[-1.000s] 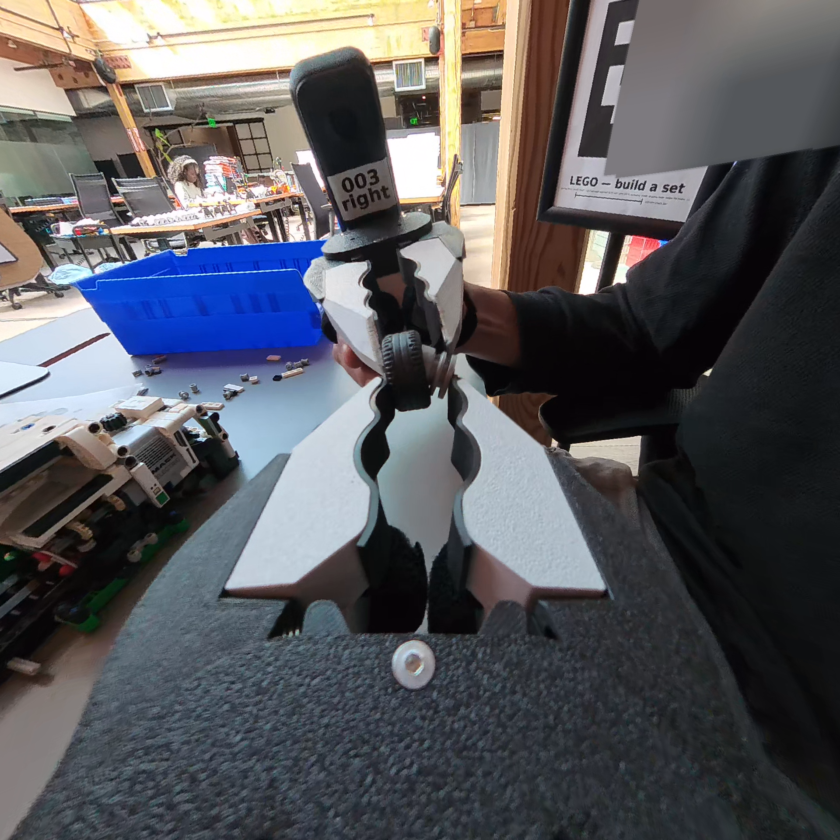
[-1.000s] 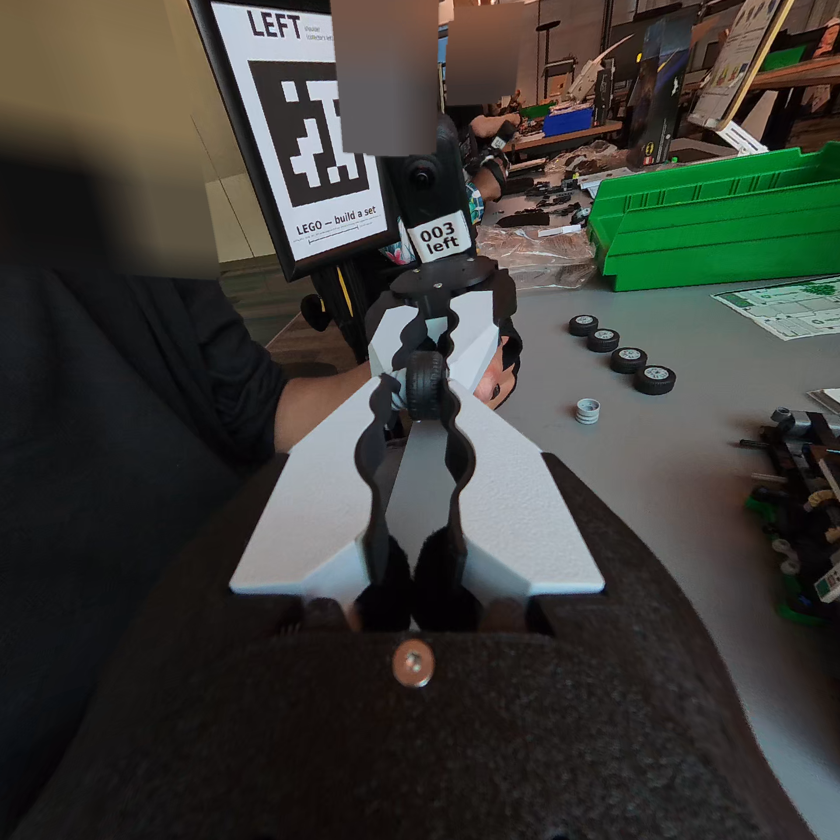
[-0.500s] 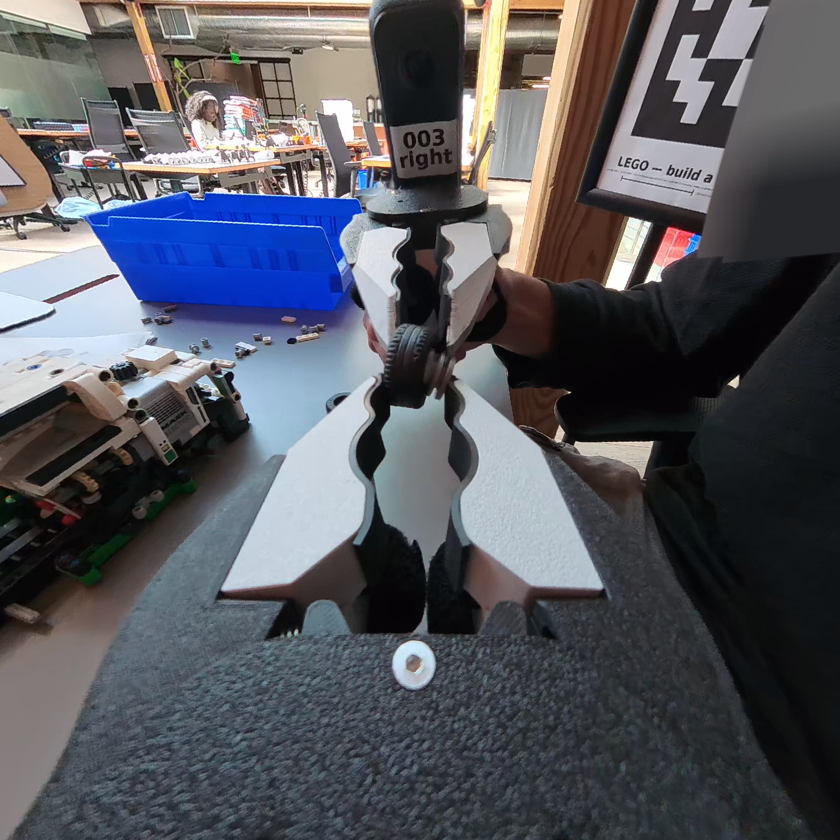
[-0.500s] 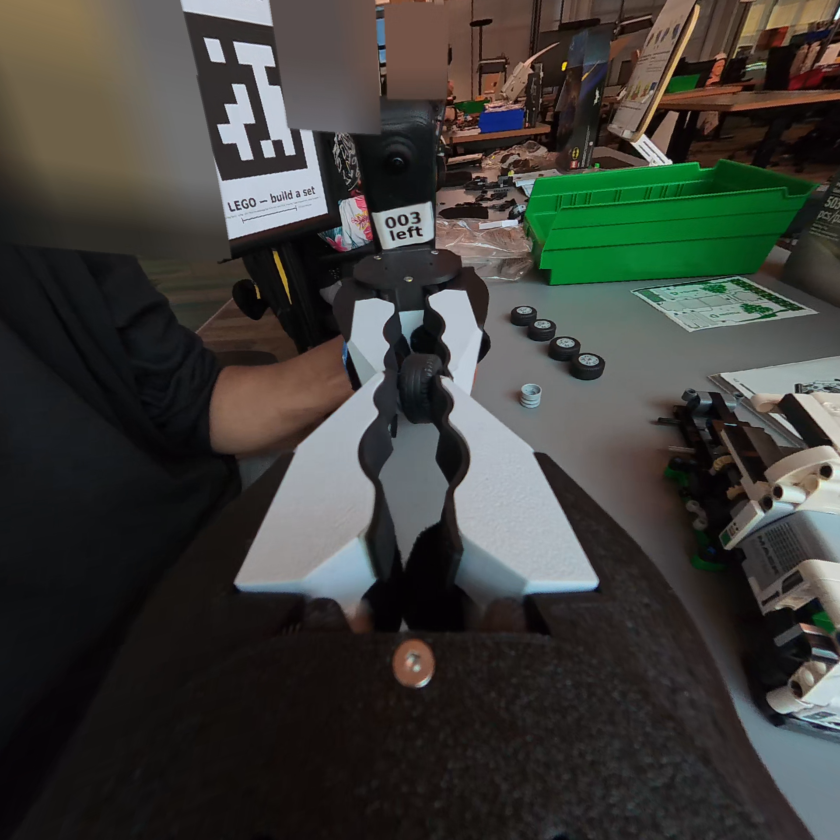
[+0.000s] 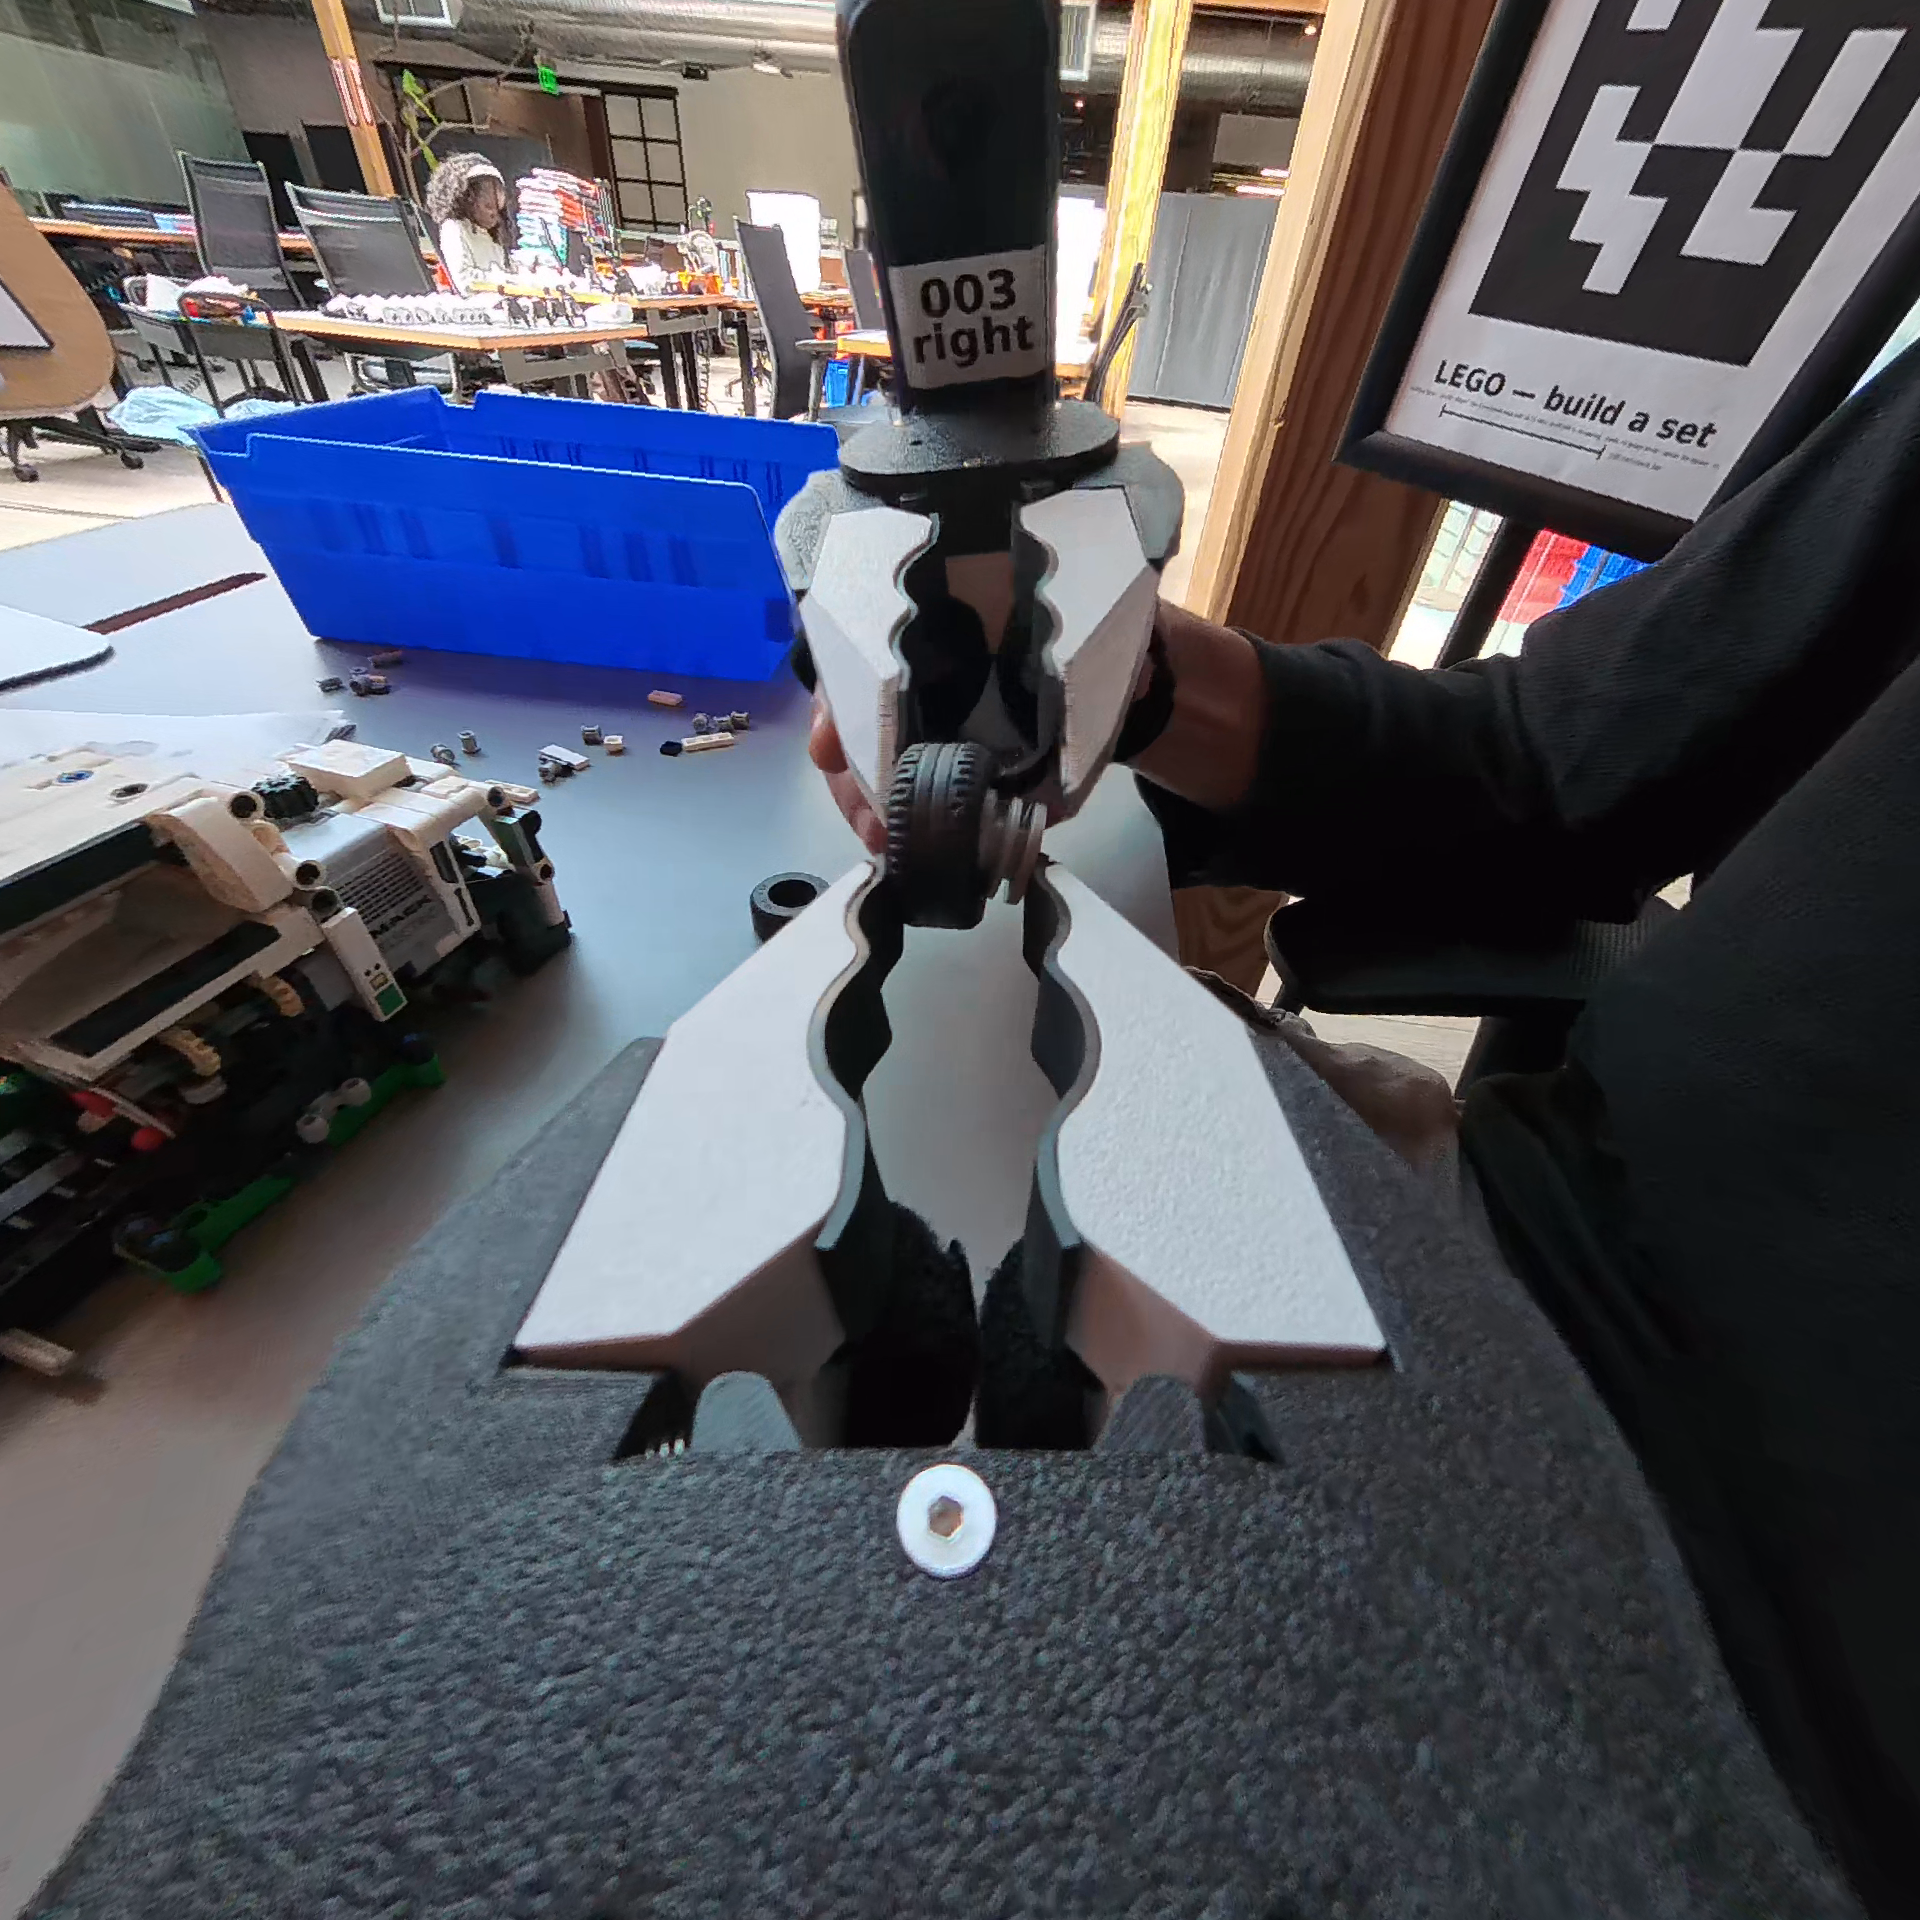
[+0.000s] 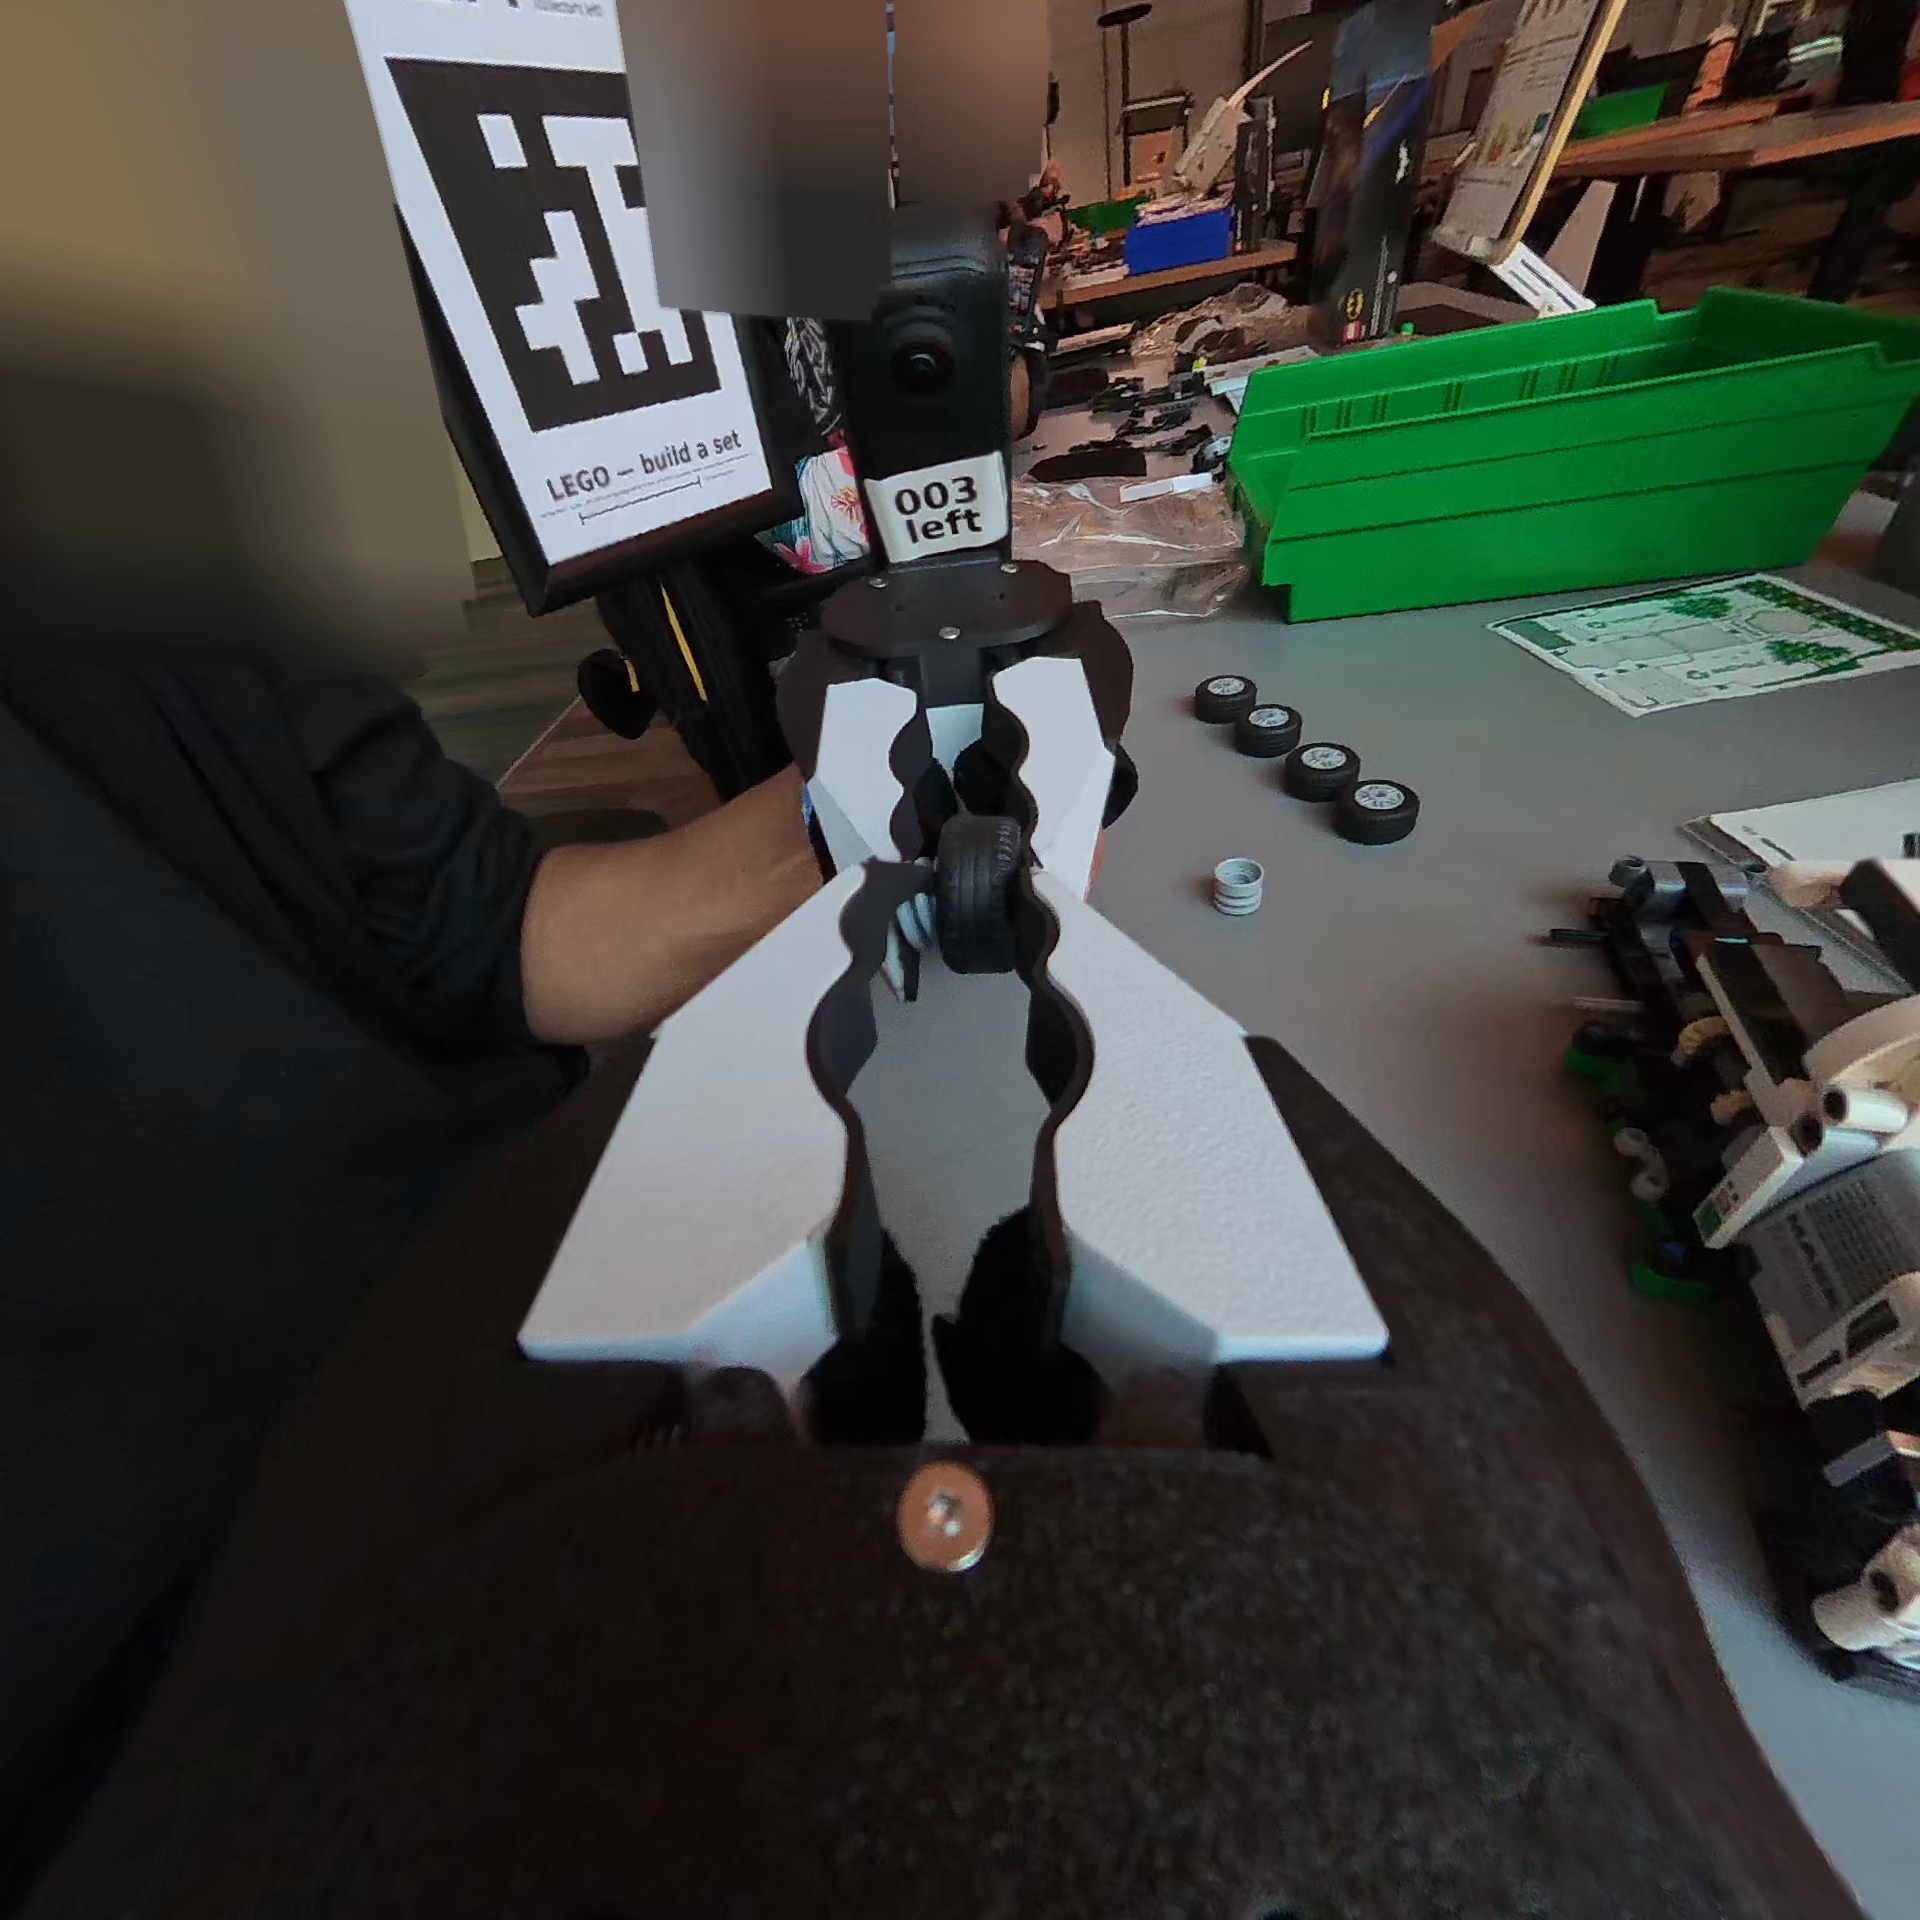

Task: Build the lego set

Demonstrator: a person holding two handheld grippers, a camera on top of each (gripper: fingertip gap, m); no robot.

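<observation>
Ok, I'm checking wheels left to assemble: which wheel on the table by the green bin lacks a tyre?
The light grey rim standing alone; the four wheels in the row beside it all wear black tyres.

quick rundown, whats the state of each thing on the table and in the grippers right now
black rubber tyre, held off the table
grey plastic rim, partly pushed into that tyre
left hand-held gripper, shut on tyre and rim
right hand-held gripper, shut on the same pair
four black wheels, rims fitted, lying flat in a row
spare grey rim, bare
spare black tyre, empty, lying flat
white lego truck, partly built
</observation>
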